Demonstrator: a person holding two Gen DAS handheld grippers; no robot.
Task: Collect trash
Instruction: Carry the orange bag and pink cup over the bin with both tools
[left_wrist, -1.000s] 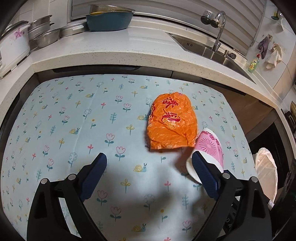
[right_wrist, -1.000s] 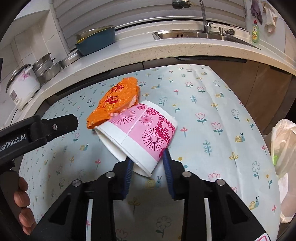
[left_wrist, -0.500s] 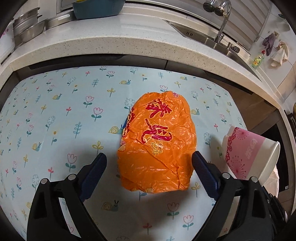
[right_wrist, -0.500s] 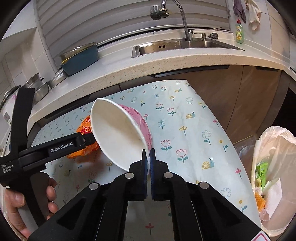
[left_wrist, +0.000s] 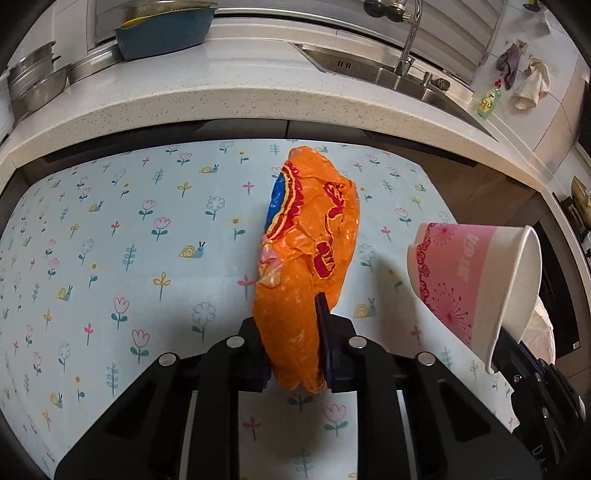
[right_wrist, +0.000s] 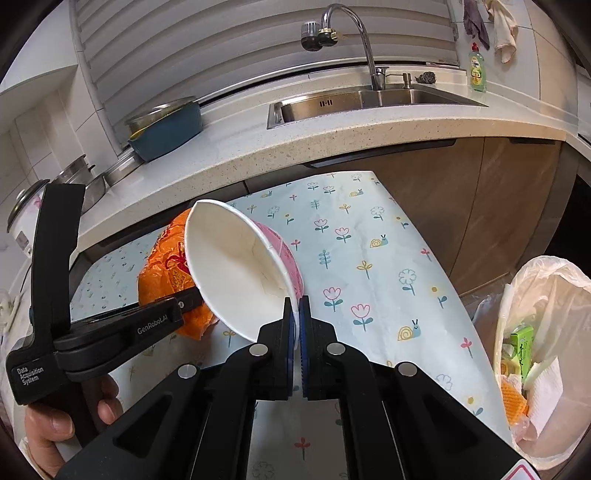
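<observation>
while the orange wrapper (left_wrist: 310, 254) ran lengthwise from 6 toward 12 o'clock on the floral tablecloth (left_wrist: 110, 229), the left gripper (left_wrist: 295, 350) was closing on its near end. the right gripper (right_wrist: 297, 325) was clenched on the pink paper cup (right_wrist: 236, 266), mouth toward 3 o'clock in the left view. only the right view showed the trash bag (right_wrist: 546, 332).

"GenRobot.AI" on side of left gripper (right_wrist: 192, 301); "Data Acquisition System" on its handle end. Red characters on orange bag (left_wrist: 306, 258), white ones on pink paper cup (left_wrist: 469, 284), both unreadable.
</observation>
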